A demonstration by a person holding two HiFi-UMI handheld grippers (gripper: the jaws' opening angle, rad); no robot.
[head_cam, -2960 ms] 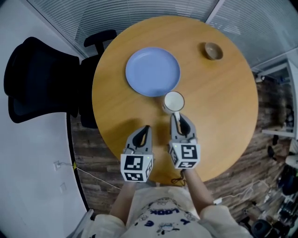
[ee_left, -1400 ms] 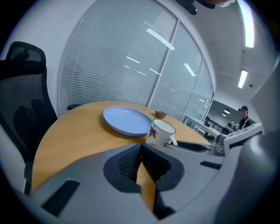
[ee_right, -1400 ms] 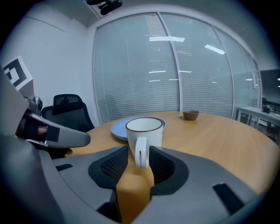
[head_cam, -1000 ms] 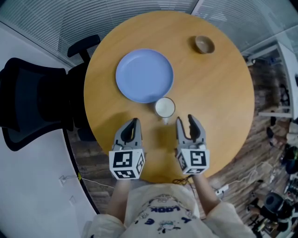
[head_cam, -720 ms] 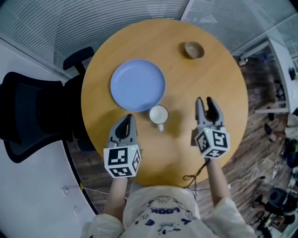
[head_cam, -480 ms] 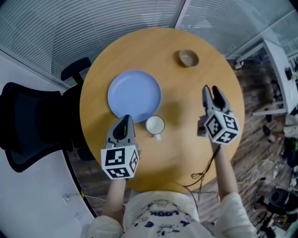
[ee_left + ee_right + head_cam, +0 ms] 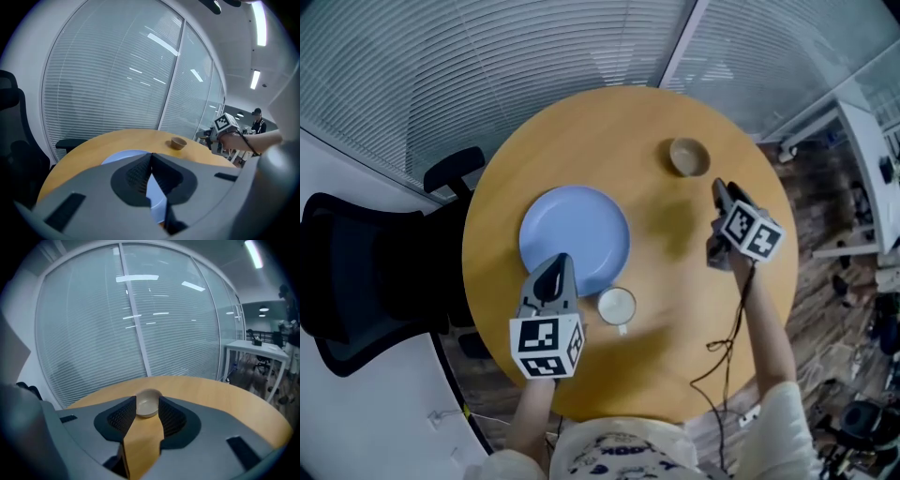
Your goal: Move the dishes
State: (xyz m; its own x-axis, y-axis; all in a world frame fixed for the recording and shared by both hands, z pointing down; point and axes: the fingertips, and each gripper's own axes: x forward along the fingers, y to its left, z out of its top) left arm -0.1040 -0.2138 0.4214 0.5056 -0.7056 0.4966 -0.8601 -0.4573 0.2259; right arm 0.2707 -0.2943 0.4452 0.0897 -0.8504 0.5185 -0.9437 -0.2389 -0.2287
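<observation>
Dishes are sitting on a round wooden table (image 7: 666,103). In the head view a blue plate (image 7: 575,239) is lying flat, a white mug (image 7: 617,306) is standing just beside its near rim with the handle pointing away from the plate, and a small tan bowl (image 7: 687,157) is resting well apart from the plate, off its far right side. The right gripper (image 7: 721,190) is hanging near that bowl, on the side farther from the plate; coming in off-centre, it would probably be shoving the light bowl across the smooth wood rather than catching it. The left gripper (image 7: 557,267) is hovering over the plate's near rim, beside the mug, and a careless swing there could be knocking the mug over

In the left gripper view the left gripper (image 7: 151,157) is showing its jaws pressed together with nothing between them, the plate (image 7: 123,157) lying just beyond; the bowl (image 7: 178,142) is looking small and shallow far past the plate

In the right gripper view the right gripper (image 7: 147,403) is holding its jaws narrowly apart, framing the bowl (image 7: 148,408) without, as far as I can judge, touching it. So slim a gap is risking a fingertip landing on the rim and tipping the bowl, which is looking pale, round and empty
</observation>
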